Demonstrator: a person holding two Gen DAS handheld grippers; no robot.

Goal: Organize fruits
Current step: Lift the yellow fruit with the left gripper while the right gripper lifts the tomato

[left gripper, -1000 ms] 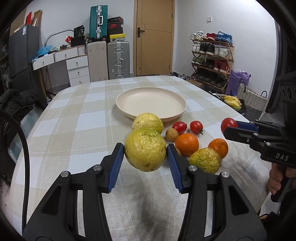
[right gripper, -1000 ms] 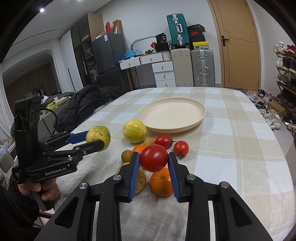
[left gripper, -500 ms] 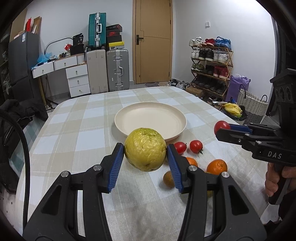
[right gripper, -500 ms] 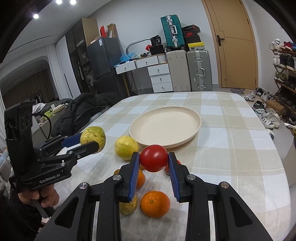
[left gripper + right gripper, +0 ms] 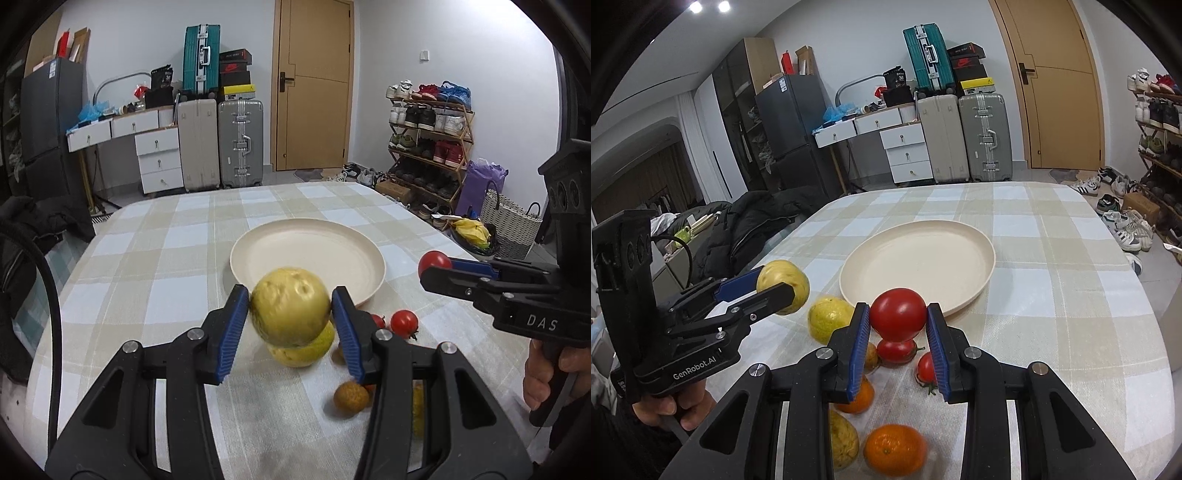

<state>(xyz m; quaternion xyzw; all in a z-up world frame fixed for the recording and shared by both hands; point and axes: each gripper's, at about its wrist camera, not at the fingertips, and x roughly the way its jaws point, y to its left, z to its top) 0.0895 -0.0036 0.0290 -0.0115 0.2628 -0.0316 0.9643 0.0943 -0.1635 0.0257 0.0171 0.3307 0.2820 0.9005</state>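
Observation:
My left gripper (image 5: 291, 308) is shut on a yellow-green wrinkled fruit (image 5: 291, 307) and holds it above the table, just short of the cream plate (image 5: 354, 251). It also shows in the right wrist view (image 5: 783, 282). My right gripper (image 5: 897, 321) is shut on a red tomato (image 5: 897, 314), raised near the plate's (image 5: 975, 240) front rim; the tomato shows in the left wrist view (image 5: 434, 261) too. On the checked cloth lie another yellow fruit (image 5: 827, 319), two tomatoes (image 5: 895, 350), oranges (image 5: 894, 448) and a small brown fruit (image 5: 351, 397).
The table's right edge (image 5: 1156, 332) drops to the floor by a shoe rack (image 5: 428, 140). A dark jacket (image 5: 757, 218) lies off the left side. Suitcases (image 5: 240, 144) and drawers stand at the far wall.
Both grippers have risen and moved forward toward the plate with their fruits; the loose fruits now sit lower in both views.

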